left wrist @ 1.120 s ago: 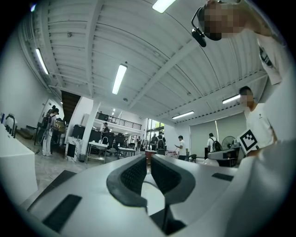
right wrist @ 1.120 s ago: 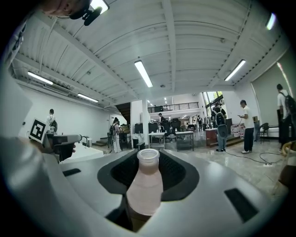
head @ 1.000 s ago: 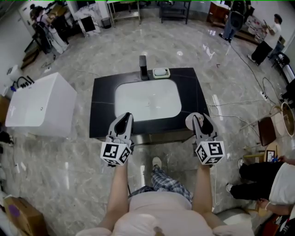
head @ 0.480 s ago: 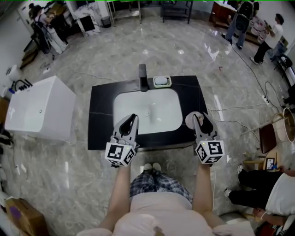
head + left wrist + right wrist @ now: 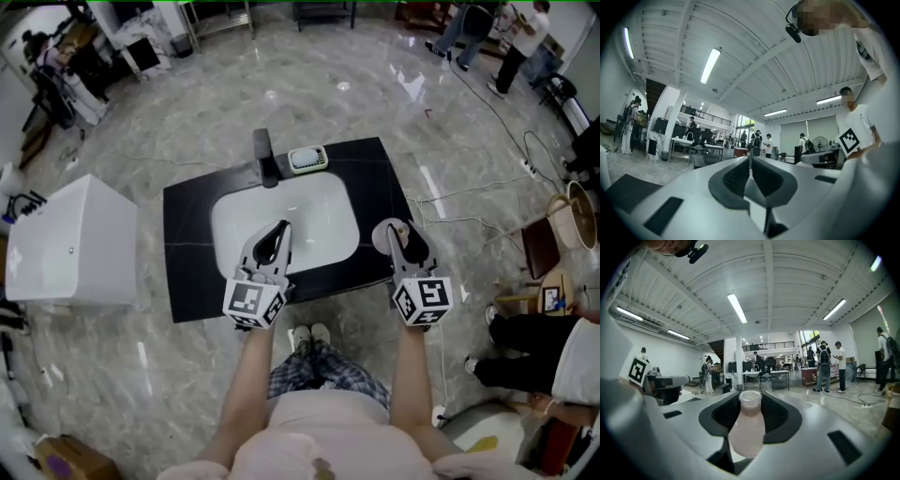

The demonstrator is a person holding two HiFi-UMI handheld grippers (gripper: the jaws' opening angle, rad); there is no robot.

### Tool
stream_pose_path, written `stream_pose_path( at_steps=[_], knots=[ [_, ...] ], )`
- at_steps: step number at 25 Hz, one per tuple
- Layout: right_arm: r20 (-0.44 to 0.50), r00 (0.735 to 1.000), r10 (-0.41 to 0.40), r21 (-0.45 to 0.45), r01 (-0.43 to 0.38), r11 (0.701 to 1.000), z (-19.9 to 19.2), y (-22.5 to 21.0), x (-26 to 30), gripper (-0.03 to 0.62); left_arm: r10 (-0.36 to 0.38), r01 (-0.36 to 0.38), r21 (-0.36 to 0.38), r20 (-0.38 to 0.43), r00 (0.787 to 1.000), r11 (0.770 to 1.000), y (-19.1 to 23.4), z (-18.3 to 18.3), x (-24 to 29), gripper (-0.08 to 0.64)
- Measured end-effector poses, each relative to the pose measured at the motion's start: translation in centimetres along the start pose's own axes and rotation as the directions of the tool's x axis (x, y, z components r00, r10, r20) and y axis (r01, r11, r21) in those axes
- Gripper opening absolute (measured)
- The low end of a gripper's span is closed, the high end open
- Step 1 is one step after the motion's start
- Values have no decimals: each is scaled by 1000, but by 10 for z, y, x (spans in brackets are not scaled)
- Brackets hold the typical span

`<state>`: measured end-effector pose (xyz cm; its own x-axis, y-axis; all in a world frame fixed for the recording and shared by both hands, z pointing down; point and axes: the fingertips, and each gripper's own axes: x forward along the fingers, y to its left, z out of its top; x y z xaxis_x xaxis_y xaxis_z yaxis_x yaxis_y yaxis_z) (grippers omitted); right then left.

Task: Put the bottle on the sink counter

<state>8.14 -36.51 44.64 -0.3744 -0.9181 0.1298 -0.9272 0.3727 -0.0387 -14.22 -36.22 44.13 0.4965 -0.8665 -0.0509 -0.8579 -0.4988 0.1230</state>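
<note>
**Sink station, bottle in carry: items by size**

**Sink counter** (image 5: 187, 272). Black slab top on a marble floor, directly in front of the person. It is the landmark for every entry below.

**White cabinet** (image 5: 70, 244). A plain box well apart from the counter's left end.

**Basin** (image 5: 281, 220). White, sunk into the middle of the counter, and it looks empty.

**Left gripper** (image 5: 275, 239). It hangs over the basin's front edge. Its jaws are pressed together with nothing between them.

**Right gripper** (image 5: 405, 239). It hangs over the counter's front right part, beside the basin. Its jaws are clamped on the bottle, and the bottle's body holds them partway apart.

**Faucet** (image 5: 265, 157). Dark and upright, at the counter's back edge behind the basin.

**Soap dish** (image 5: 307, 159). Pale, just right of the faucet on the counter's back strip.

**Bottle** (image 5: 746, 427). Small and translucent, with a milky pink tint and a wide mouth; no cap is visible.
- Position: gripped at its lower body, with the neck pointing away along the jaws, above the counter's front right area and not yet set down.
- Handling (judged): light, with smooth walls that could slide in the pads. Plastic or glass cannot be told, so it should be set down gently.
- Hold: the broad body where it is gripped now is the best place, not the narrow neck.
- Release: the base should meet bare counter, clear of the basin rim, before the jaws let go.
</note>
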Motion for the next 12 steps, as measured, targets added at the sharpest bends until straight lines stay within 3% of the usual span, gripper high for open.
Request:
stream_pose_path(
  at_steps=[5, 12],
  knots=[
    [-11, 997, -71, -2, 71, 997, -13, -31, -5, 149, -100, 100, -4, -22, 995, 995, -32, -19, 56, 43],
    [-36, 986, -162, 4, 163, 987, -41, -95, -15, 149, -235, 234, -28, -63, 970, 972, -99, -60, 140, 43]
  ],
)
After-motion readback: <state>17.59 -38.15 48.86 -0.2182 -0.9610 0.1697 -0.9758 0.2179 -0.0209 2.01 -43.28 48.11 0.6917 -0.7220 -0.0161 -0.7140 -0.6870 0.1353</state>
